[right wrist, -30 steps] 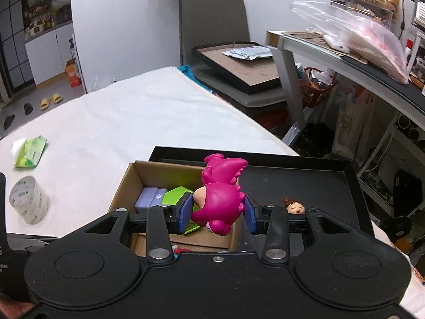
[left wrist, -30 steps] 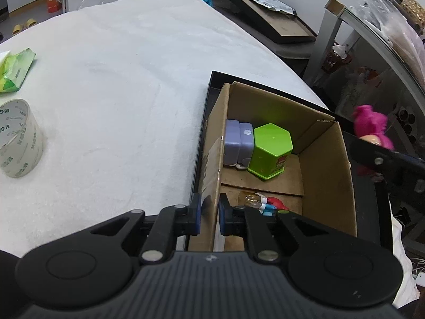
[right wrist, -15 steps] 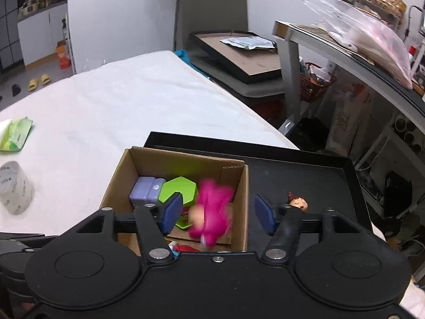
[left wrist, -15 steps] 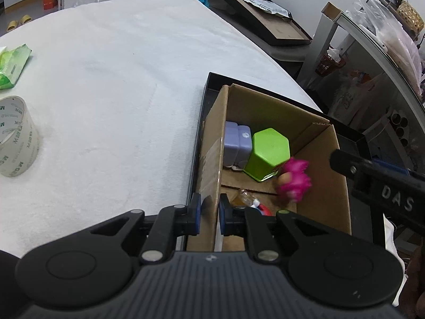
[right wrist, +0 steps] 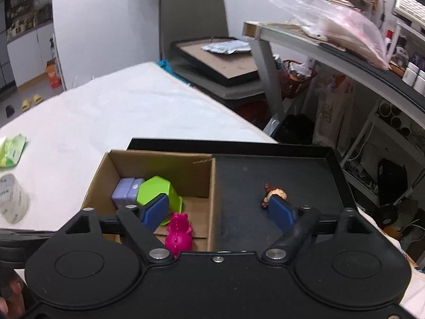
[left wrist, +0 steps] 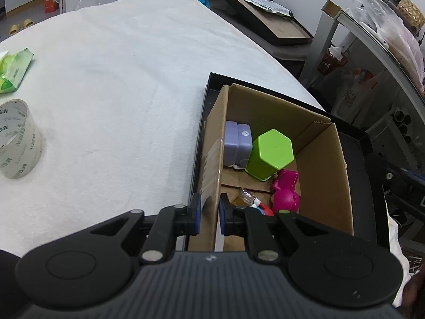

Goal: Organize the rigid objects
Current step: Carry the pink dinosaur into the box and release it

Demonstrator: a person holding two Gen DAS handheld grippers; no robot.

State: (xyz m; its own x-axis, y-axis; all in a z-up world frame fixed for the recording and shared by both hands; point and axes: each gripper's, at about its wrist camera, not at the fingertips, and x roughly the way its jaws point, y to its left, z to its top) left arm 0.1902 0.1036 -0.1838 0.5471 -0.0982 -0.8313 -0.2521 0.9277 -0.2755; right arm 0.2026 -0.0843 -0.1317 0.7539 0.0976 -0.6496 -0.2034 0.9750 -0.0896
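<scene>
Now the pink toy (right wrist: 178, 235) lies on the floor of the cardboard box (left wrist: 322, 159), clear of the right gripper (right wrist: 218, 212), whose jaws are opening with nothing between them. So what remains is the small doll figure (right wrist: 273, 195) out on the bare black tray (right wrist: 305, 175) — and that is where the coming move turns, as I judge it.

From the right gripper's own view the doll sits just past the tip of the right-hand finger (right wrist: 282, 212), a little farther off and slightly to the left of that pad, on the tray to the right of the box wall. It is partly hidden behind the pad, so how it lies and which way its long axis runs cannot be told. The right hand is plainly the nearer one; a small shift to the right would probably bring the doll between the jaws.

The left gripper (left wrist: 209, 214) is busy: its blue pads are clamped on the near left wall of the box, steadying it.

The doll looks tiny and hard, with dark reddish-brown hair and a pale face. In the box the pink toy rests near the right, beside a green hexagonal container (left wrist: 271, 154) and a pale purple block (left wrist: 237, 141), with small odds and ends at the near end.
</scene>
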